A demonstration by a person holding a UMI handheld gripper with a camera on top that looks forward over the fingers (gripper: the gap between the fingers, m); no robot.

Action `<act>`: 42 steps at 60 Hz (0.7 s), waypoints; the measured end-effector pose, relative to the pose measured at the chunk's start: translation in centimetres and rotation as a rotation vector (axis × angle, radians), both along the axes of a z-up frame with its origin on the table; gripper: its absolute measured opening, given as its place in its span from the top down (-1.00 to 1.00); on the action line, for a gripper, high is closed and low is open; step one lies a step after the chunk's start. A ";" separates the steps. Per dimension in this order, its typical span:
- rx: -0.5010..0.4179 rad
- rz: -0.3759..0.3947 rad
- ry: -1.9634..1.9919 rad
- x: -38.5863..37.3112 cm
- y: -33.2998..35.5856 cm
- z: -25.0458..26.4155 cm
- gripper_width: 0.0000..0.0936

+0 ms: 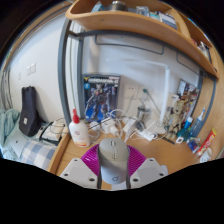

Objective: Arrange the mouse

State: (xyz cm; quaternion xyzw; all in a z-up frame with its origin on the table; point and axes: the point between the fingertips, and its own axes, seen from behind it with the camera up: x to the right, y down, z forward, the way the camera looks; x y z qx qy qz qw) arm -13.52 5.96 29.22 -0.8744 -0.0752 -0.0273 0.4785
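A grey computer mouse [113, 159] sits between my two fingers, its back end toward the camera. The magenta pads [92, 160] press against both of its sides, so my gripper [113, 166] is shut on the mouse. It is held above the wooden desk [170, 153], with its nose pointing toward the back of the desk. The underside of the mouse is hidden.
A white glue bottle with a red cap [76, 127] stands ahead to the left. A robot figure box [101, 96] leans on the wall behind. Cables and clutter [140, 127] lie at the desk's back. A wooden shelf [140, 25] runs overhead. Bottles [183, 128] stand at the right.
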 end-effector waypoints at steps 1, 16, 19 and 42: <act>0.009 -0.005 -0.003 0.9 -0.1 0.8 0.30; -0.046 -0.130 -0.057 15.7 -1.8 -2.0 0.31; -0.098 -0.144 -0.063 17.8 -2.3 -5.3 0.30; -0.303 -0.107 0.046 17.8 -5.2 -19.6 0.29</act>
